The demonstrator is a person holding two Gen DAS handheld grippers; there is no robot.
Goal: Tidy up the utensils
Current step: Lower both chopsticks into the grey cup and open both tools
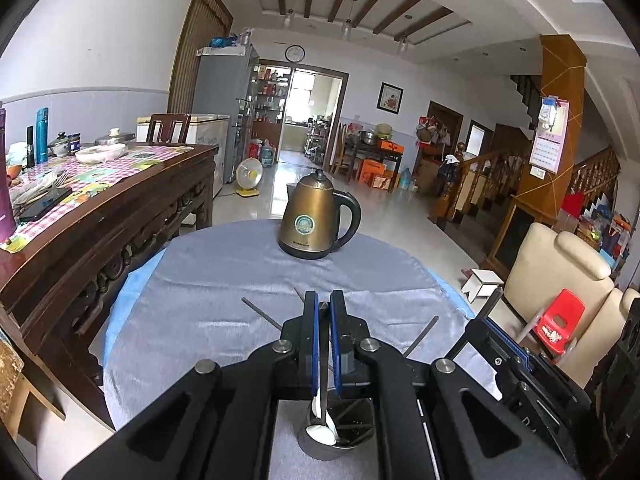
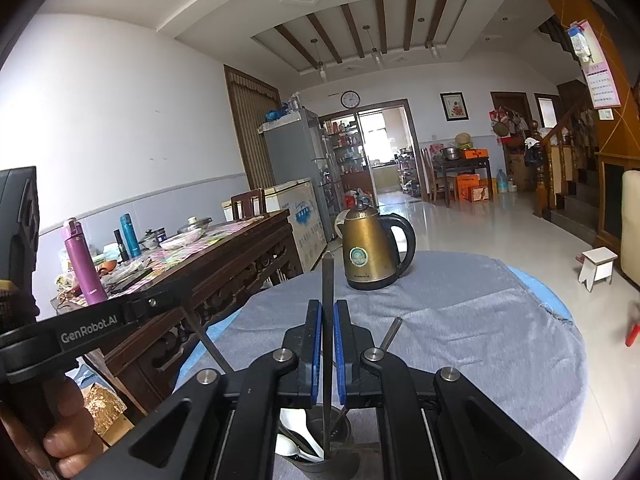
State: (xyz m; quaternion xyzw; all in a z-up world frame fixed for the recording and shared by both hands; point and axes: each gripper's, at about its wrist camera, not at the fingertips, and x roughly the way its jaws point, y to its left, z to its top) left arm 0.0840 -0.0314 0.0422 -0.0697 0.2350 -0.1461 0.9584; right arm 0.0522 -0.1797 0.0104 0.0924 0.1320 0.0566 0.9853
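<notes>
Left wrist view: the left claw point(image 1: 324, 300) is closing its blue pads almost fully on a thin stem that is running down to a white spoon point(image 1: 322, 432) in the cup point(image 1: 320, 454).
Right wrist view: the right claw point(image 2: 328, 308) is pinching a dark chopstick point(image 2: 328, 276), nearly shut on it, with the stick standing upright and its lower end reaching into the cup point(image 2: 316, 466).
Utensils: the cup is sitting on the grey cloth of the round counter point(image 1: 224, 280), right under both claws; more white spoons and dark sticks are already leaning inside it. Loose chopsticks point(image 1: 262, 314) are still lying on the cloth just ahead of the claws, one to the left and one to the right.
Risk, crowding: both claws are working over one small cup, so they are likely to knock each other or tip the cup if either one is dropping or swinging sideways.
Risk, slip: the chopstick is thin and smooth, so it may be pivoting in the pads and missing the mouth on release.
Risk, spoon: I cannot tell how firmly the stem is being held; a loose pinch could be letting it drop hard.
Risk, kettle: the brass kettle point(image 1: 318, 216) is standing well apart at the far edge, so it is hardly being threatened.
Writing: "GenRobot.AI" point(image 2: 89, 327) is showing on the left tool's arm; the kettle's round badge and base print are too small to read.
</notes>
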